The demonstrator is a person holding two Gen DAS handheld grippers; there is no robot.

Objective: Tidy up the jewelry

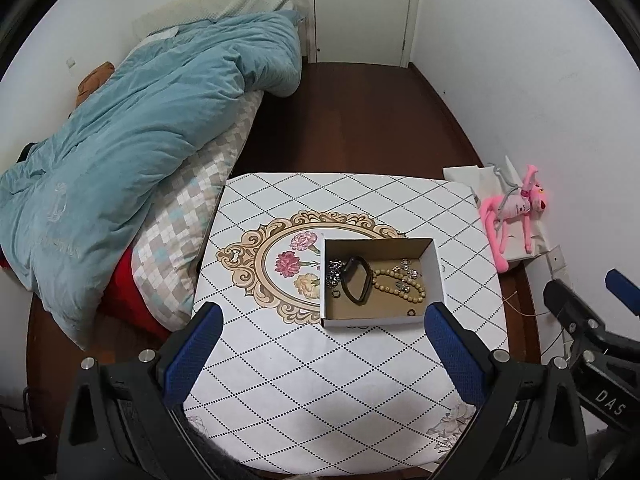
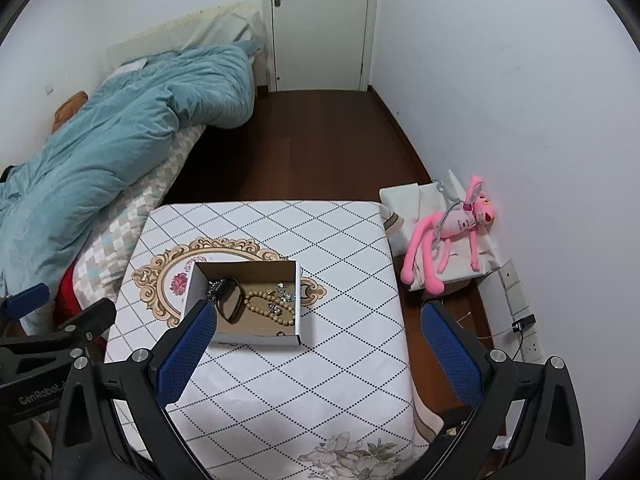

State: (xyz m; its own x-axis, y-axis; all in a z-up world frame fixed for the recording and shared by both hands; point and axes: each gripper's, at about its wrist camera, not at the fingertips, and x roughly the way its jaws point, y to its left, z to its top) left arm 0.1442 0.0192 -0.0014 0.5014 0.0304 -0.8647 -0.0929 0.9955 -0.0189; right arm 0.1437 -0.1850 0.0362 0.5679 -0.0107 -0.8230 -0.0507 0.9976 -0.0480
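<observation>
Seemingly the sorting is nearly done: the bead bracelet (image 1: 400, 286), dark bangle (image 1: 356, 283) and small metal pieces lie inside the cardboard box (image 1: 376, 322) at mid-frame on the counter (image 1: 320, 380). Left gripper (image 1: 320, 344) and right gripper (image 2: 318, 346) both gape wide, empty.

Jewelry lay gathered in an open cardboard box (image 1: 382, 282).
A dark bangle (image 1: 356, 283), beaded bracelet (image 1: 400, 286) and silver chain (image 1: 334, 270) rested inside.
</observation>
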